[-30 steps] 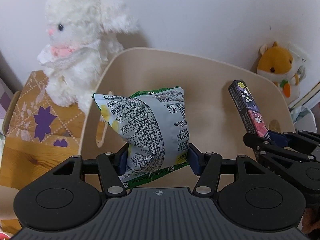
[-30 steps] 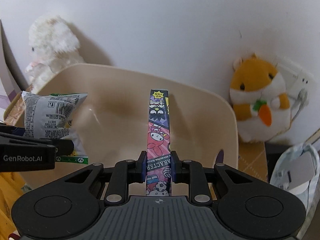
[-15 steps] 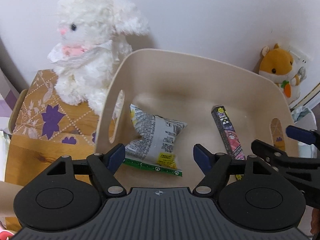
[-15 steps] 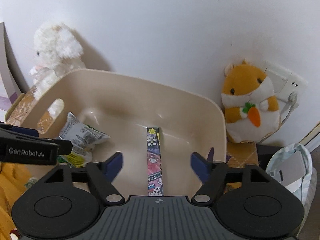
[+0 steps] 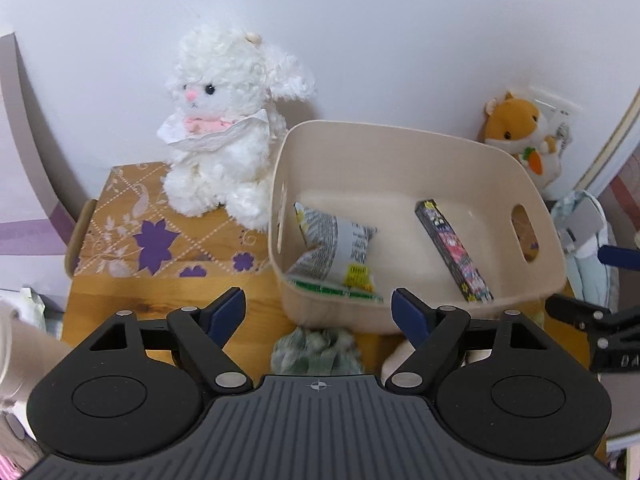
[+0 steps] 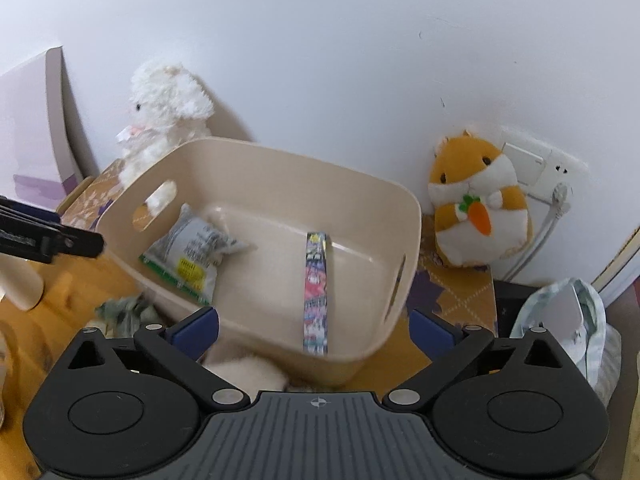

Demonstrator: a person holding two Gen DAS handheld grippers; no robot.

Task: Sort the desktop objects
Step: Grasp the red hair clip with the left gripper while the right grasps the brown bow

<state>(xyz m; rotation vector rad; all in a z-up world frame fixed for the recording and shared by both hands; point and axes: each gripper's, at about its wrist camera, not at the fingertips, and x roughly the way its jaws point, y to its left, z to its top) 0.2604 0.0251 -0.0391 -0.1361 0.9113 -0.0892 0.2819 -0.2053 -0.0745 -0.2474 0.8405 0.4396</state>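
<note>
The left hand-held gripper (image 5: 318, 306) sits at the lower centre of the left wrist view, level, its blue-padded fingers (image 5: 226, 310) spread wide with nothing between them, held just in front of the near wall of the bin (image 5: 420, 316). The right hand-held gripper (image 6: 314, 328) fills the bottom of the right wrist view in the same pose, jaws spread and empty, pointing at the bin's near wall.

The bin is smooth beige plastic, a rounded rectangle with slot handles cut in its end walls, standing on a wooden worktop (image 5: 160, 300). Inside, at the left of the bin, lies a crinkled snack packet (image 5: 340, 252) of grey foil covered in fine print, with a green edge and a yellow label. At the right lies a long narrow cartoon box (image 5: 452, 250), dark with pink figures, resting aslant on the bin floor, apart from the packet.

At the upper left, a fluffy white plush rabbit (image 5: 224, 120) sits on a patterned brown box (image 5: 140, 232). At the upper right of the frame, an orange plush hamster (image 5: 520, 132) holding a carrot leans by the wall. A crumpled greenish cloth (image 5: 316, 344) lies just before the bin.
</note>
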